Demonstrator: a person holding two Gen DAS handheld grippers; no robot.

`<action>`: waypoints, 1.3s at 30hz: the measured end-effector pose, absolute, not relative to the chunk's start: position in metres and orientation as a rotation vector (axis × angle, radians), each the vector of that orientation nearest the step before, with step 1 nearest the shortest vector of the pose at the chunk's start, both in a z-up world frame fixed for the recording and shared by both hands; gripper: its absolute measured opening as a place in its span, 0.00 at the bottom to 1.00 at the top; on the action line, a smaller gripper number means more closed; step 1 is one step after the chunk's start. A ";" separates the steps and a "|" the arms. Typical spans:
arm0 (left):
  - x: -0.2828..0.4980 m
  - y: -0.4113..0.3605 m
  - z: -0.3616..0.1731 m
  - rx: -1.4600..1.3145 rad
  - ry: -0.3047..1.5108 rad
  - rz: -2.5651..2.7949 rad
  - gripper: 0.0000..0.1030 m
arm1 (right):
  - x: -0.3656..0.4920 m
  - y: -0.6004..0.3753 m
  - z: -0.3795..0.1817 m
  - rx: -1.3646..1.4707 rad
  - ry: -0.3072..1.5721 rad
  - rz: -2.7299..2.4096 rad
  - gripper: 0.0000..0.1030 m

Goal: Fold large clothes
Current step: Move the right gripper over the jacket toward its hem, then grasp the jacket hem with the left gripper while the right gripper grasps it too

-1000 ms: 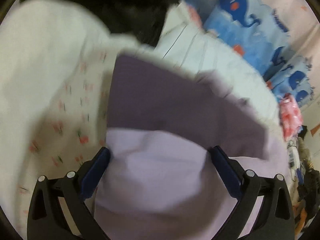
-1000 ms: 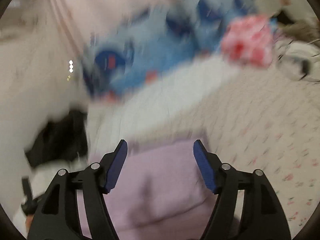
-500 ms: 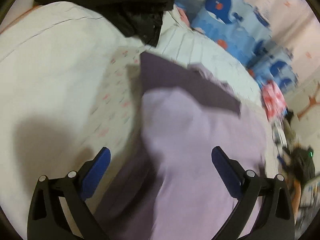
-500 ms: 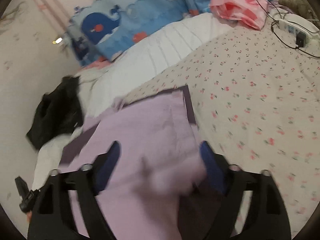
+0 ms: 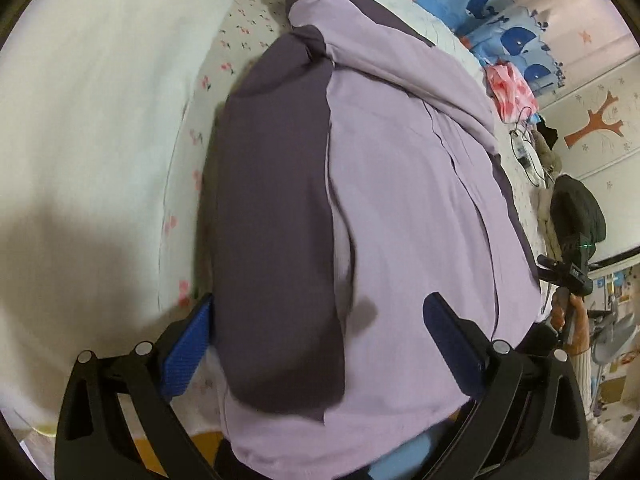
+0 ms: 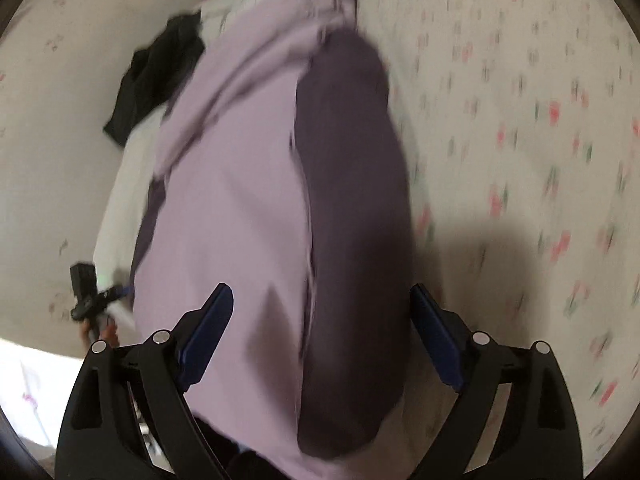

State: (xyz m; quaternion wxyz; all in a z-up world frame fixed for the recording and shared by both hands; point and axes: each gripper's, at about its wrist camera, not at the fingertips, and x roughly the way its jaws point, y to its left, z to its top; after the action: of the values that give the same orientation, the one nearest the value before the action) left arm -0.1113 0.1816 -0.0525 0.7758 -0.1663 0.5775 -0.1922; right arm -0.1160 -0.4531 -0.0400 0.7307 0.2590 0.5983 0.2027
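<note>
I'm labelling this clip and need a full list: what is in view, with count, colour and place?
garment: 1, lilac with dark purple panels, spread along the bed
bedsheet: 1, white with a small red floral print, under the garment
black clothing: 1, black, on the bed beyond the garment
whale blanket: 1, blue, far end of the bed
pink bag: 1, pink and red, beside the blanket
left gripper: 1, black with blue fingers, open over the garment
right gripper: 1, same colours, open over the garment
</note>
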 end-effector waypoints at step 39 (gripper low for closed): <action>-0.193 0.175 0.061 -0.575 1.028 -0.499 0.16 | -0.146 -0.440 0.114 0.790 0.878 0.679 0.14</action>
State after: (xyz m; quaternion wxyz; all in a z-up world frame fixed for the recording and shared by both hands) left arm -0.1932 0.1750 0.0610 0.8023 -0.2682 0.4797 -0.2330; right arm -0.1465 -0.4404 0.1140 0.7768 0.3652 0.4059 0.3139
